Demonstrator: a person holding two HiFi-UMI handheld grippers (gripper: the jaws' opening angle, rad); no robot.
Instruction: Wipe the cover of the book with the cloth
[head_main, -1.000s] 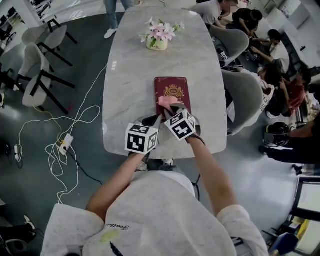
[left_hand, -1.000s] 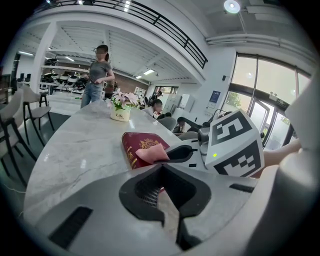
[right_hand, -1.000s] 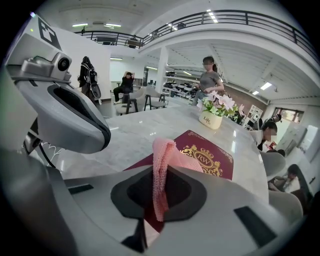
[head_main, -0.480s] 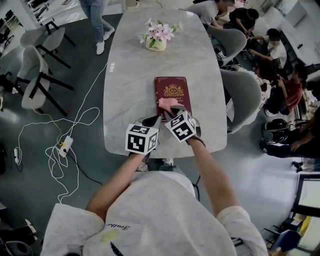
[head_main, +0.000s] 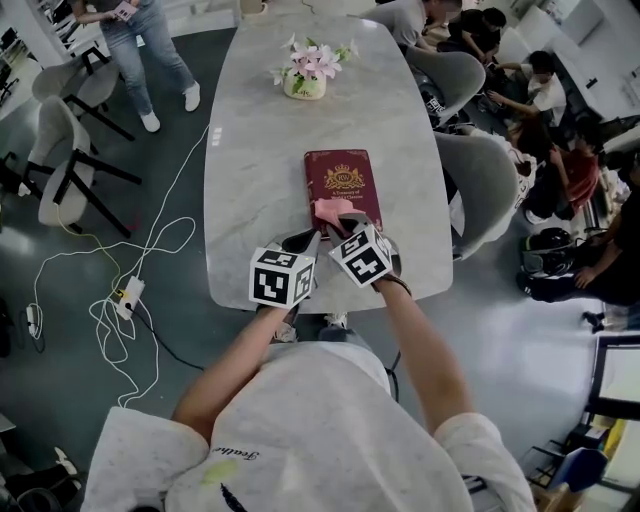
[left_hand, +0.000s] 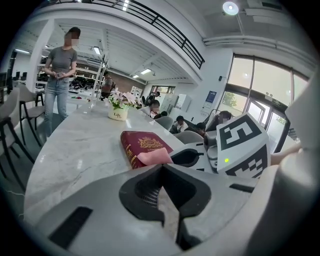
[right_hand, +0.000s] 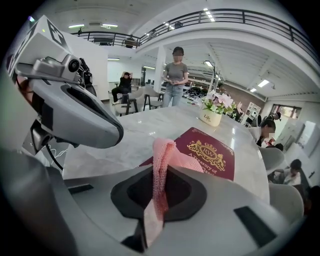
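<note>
Nearest the person, the left gripper (head_main: 303, 243) sits over the near table edge with its jaws closed tip to tip and nothing between them. It rests just at 8 o'clock of the right gripper (head_main: 341, 217), where it was half a second ago.

The right gripper's jaws are clamped on the pink cloth (right_hand: 161, 159). The cloth rises in a fold between them and drapes forward onto the book (head_main: 342, 178). Cloth and gripper lie at the near end of the cover, as in both earlier frames; no shift along the cover can be made out.

The book, dark red with a gold crest, lies flat on the grey marble table (head_main: 255, 150), at 12 o'clock of the grippers and right of the table's centre line. Its place on the table is unchanged.

Farther on at 12 o'clock, near the far end of the table, stands a flower pot (head_main: 304, 84) with pink blooms.

Off the table, a white cable (head_main: 150, 245) lies looped on the floor at 9 o'clock. Seated people (head_main: 545, 95) are grouped at 2 o'clock.

One clear change is noted: a standing person (head_main: 140, 45) in grey top and jeans, who was by the far left corner of the table, is now farther left at 11 o'clock beside the chairs (head_main: 70, 150).
</note>
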